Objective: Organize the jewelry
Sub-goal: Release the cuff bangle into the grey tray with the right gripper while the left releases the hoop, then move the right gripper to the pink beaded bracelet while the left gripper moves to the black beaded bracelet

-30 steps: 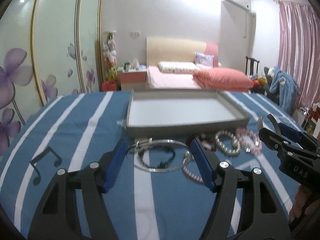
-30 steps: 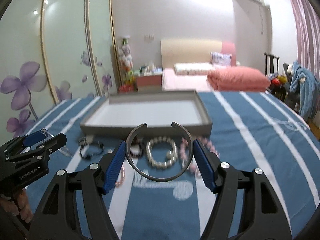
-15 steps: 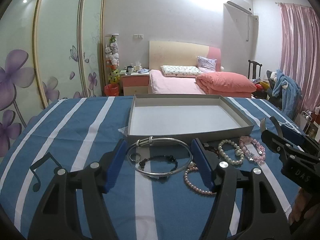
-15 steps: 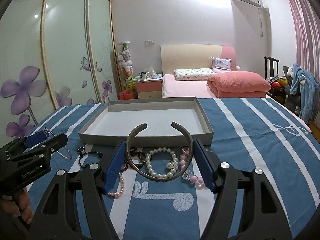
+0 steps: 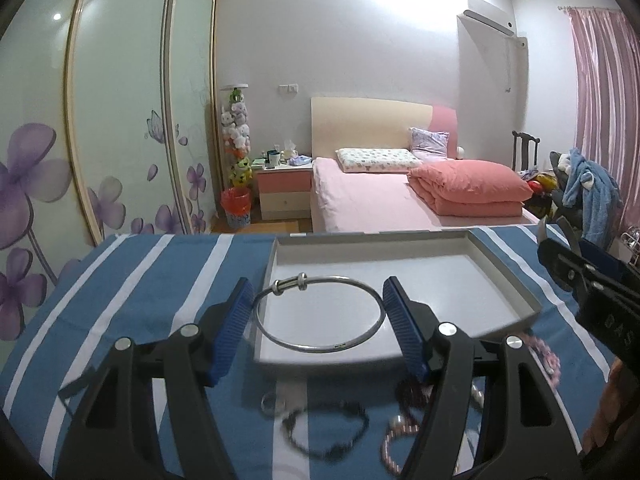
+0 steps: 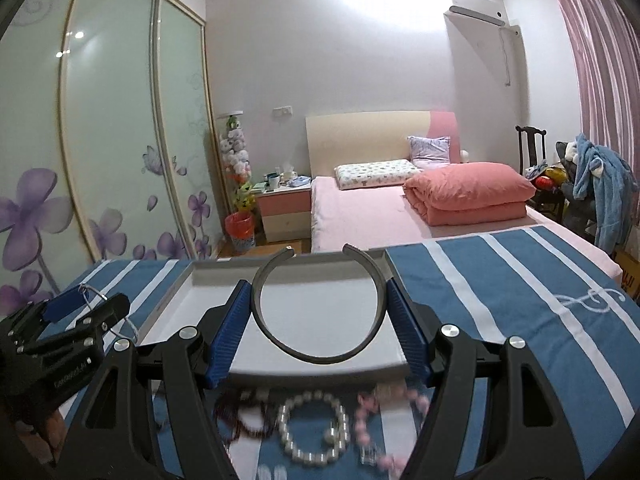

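Left jaws: closed on the silver bangle [image 5: 320, 314], blue pads [image 5: 230, 330] pressing its left and right edges.
Silver bangle: held roughly flat, ring plane near level, sliding knot clasp at the far left, away from the camera; hung above the near part of the grey tray [image 5: 516, 280].
Left gripper [image 5: 318, 326]: raised over the tray's near rim, fingers aimed forward toward the bed [image 5: 372, 204].
Right jaws: closed on the dark open cuff bracelet [image 6: 320, 308], pads [image 6: 408, 332] against its two sides.
Cuff bracelet: held near level, gap between its ends pointing away from the camera, closed curve toward the gripper body; hung over the tray's [image 6: 168, 300] near half.
Right gripper [image 6: 318, 320]: lifted above the tray's near rim, pointed forward; seen at the right edge of the left view.
Below the jaws: blurred in both views; white pearl bracelet [image 6: 314, 426], pink bead bracelet [image 6: 374, 424] and dark bead bracelet [image 6: 240, 418] on the blue striped cloth [image 6: 500, 300], just before the tray; small ring [image 5: 272, 402] and black bead bracelet [image 5: 326, 428] under the left gripper.
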